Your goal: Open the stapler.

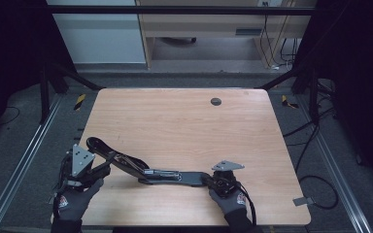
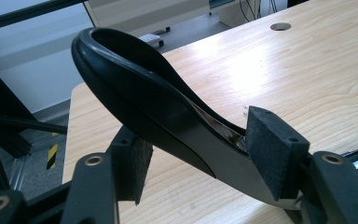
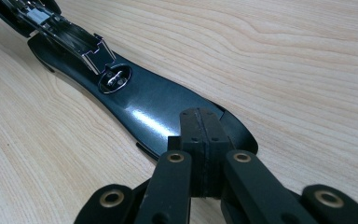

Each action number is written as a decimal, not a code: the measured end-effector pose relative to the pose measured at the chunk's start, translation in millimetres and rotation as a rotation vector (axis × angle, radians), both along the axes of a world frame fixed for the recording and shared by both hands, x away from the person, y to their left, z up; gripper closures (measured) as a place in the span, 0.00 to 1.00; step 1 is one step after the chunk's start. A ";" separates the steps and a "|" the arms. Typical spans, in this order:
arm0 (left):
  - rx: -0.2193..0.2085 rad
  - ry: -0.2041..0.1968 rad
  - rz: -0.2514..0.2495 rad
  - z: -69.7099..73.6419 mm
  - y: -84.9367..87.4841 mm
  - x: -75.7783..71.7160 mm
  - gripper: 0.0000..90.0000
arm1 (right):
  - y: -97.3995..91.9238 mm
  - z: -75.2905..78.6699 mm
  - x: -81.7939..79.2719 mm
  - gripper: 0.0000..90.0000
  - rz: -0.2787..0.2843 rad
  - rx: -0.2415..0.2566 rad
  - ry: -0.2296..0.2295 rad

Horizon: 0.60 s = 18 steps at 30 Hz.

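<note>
A black stapler lies swung wide open near the table's front edge. Its base is flat on the wood, with the metal staple rail exposed. The top arm slants up to the left. My left gripper has this arm between its jaws. The arm leans on one pad, and a gap shows beside the other pad. My right gripper is shut, pads together with nothing between them. Its tips rest on the rounded end of the base.
The wooden table has a round cable hole at the back middle. Metal rails run along both sides on the floor, with cables at the right. Gloved hands come in at the front edge.
</note>
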State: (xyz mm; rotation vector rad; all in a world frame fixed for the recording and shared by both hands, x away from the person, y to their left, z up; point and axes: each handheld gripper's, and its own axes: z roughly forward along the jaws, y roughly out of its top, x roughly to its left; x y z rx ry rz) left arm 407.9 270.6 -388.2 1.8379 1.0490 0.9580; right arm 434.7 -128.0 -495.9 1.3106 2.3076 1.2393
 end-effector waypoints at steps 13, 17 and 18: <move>0.035 0.000 -0.015 -0.5 3.3 -0.5 0.38 | -8.5 12.1 -1.0 0.84 -0.021 0.018 -0.053; 0.030 0.004 -0.016 -0.4 4.9 -2.5 0.37 | -13.5 18.7 -1.4 0.77 -0.057 0.011 -0.085; 0.030 0.004 -0.016 -0.4 4.9 -2.5 0.36 | -15.1 19.2 -0.6 0.77 -0.056 0.008 -0.094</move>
